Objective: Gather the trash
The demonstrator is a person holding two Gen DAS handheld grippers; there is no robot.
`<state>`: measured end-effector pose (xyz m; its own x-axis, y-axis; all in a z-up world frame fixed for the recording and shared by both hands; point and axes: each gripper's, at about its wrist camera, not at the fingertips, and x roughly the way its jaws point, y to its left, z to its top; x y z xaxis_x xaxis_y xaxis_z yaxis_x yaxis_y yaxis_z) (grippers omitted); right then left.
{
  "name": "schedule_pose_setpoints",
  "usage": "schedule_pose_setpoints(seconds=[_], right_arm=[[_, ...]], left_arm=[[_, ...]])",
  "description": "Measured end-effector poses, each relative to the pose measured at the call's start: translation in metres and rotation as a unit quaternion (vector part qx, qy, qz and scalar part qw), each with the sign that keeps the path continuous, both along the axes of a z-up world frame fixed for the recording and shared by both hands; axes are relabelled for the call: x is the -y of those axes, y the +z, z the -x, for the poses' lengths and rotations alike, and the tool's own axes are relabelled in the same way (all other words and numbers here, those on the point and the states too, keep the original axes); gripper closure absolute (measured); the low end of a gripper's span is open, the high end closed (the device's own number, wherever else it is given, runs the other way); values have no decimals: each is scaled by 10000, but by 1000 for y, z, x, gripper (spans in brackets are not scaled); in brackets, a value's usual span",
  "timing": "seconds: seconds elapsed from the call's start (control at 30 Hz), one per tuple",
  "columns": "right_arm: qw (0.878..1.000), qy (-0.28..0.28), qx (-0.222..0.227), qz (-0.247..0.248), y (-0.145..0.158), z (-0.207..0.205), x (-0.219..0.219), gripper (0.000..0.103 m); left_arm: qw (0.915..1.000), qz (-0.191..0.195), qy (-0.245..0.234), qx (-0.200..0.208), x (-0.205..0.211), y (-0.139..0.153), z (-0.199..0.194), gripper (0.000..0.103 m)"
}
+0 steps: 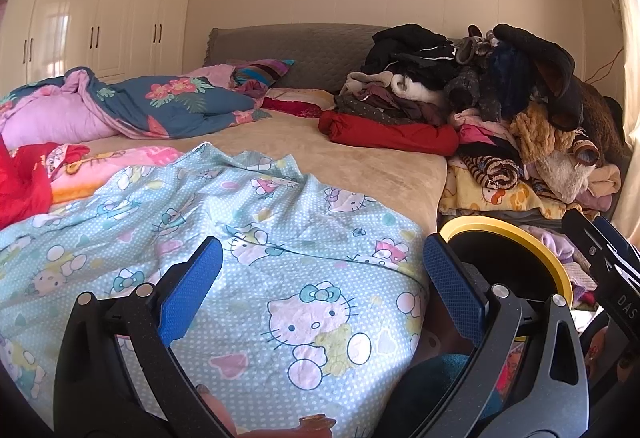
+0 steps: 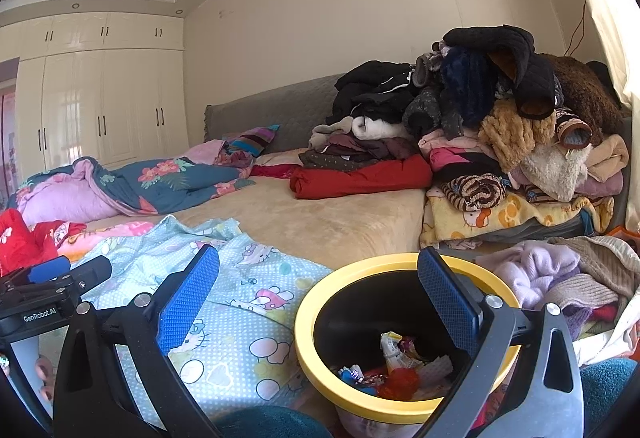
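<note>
A black trash bin with a yellow rim (image 2: pixel 320 290) stands beside the bed in the right wrist view, holding several wrappers and bits of trash (image 2: pixel 396 366). My right gripper (image 2: pixel 318 302) is open and empty, its right finger over the bin mouth. My left gripper (image 1: pixel 322 290) is open and empty over a light-blue Hello Kitty sheet (image 1: pixel 240 262). The bin's rim (image 1: pixel 520 238) shows just right of it. The other gripper's body shows in each view, at the right edge of the left wrist view (image 1: pixel 608 262) and at the left of the right wrist view (image 2: pixel 48 290).
A bed with a beige cover (image 2: pixel 320 214) carries a blue floral quilt (image 2: pixel 160 178), a red garment (image 2: pixel 24 238) and a tall pile of clothes and blankets (image 2: pixel 500 126) at the right. White wardrobes (image 2: pixel 100 98) stand at the back left. Lilac knitwear (image 2: pixel 536 270) lies behind the bin.
</note>
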<state>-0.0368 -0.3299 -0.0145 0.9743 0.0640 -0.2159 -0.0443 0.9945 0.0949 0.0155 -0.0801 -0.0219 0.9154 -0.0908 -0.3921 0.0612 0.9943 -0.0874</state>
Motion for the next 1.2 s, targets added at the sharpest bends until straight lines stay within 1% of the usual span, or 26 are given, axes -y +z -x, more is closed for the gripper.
schedule_pose_setpoints(seconds=[1.2], right_arm=[[10000,-28,4,-16,0,-1,4,6]], left_arm=[[10000,13,-3,4,-1,0,0,11]])
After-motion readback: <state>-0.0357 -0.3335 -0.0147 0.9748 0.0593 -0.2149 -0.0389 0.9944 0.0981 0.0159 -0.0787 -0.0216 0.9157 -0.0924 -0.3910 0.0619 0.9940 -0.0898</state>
